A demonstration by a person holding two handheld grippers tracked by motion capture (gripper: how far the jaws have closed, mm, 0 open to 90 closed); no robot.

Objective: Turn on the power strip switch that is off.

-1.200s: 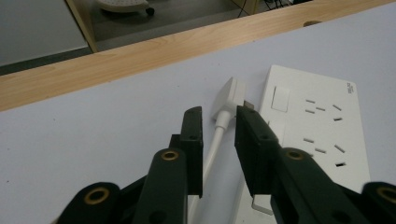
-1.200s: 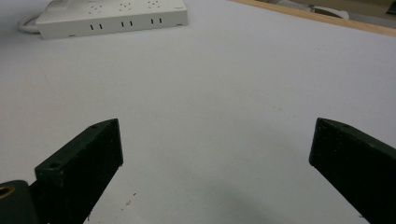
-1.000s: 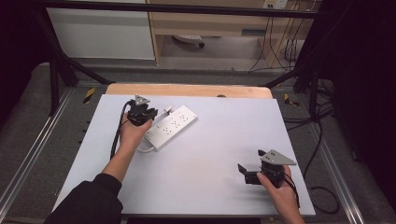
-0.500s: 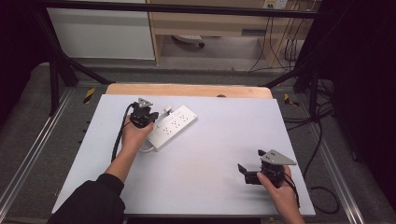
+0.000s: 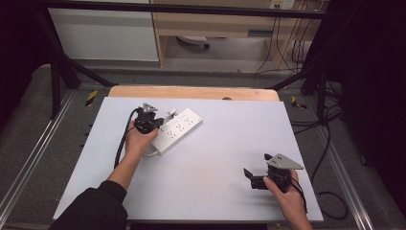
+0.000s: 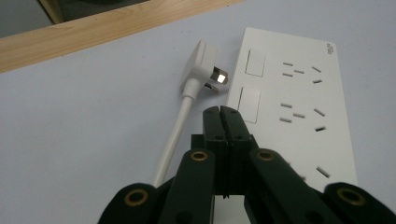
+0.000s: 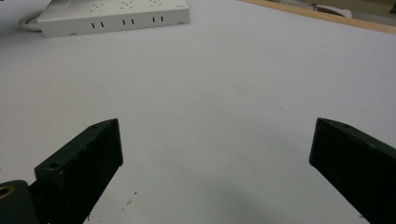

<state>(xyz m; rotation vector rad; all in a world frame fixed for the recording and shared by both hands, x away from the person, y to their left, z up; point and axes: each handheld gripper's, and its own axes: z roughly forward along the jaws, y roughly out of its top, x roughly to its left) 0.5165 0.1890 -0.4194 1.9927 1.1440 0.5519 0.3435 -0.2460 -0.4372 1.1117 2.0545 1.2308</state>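
While the left gripper (image 6: pixel 222 112) hovers with jaws pressed together over the white power strip (image 5: pixel 178 129), probably to press a switch (image 6: pixel 249 104), its plug (image 6: pixel 203 67) lies just beside it; the right gripper (image 5: pixel 252 178) waits spread wide, empty, well apart.

left gripper (image 6: pixel 220 114): black, brass screws | right gripper (image 5: pixel 256 177): grey plate | dark sleeve (image 5: pixel 93 211)

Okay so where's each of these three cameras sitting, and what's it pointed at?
High view: above the person's side, looking down on the table; forearms, left gripper, right gripper.
Left gripper view: rides the left gripper, jaws closed, facing plug and power strip.
Right gripper view: low over the table, jaws apart.
All three share the power strip.
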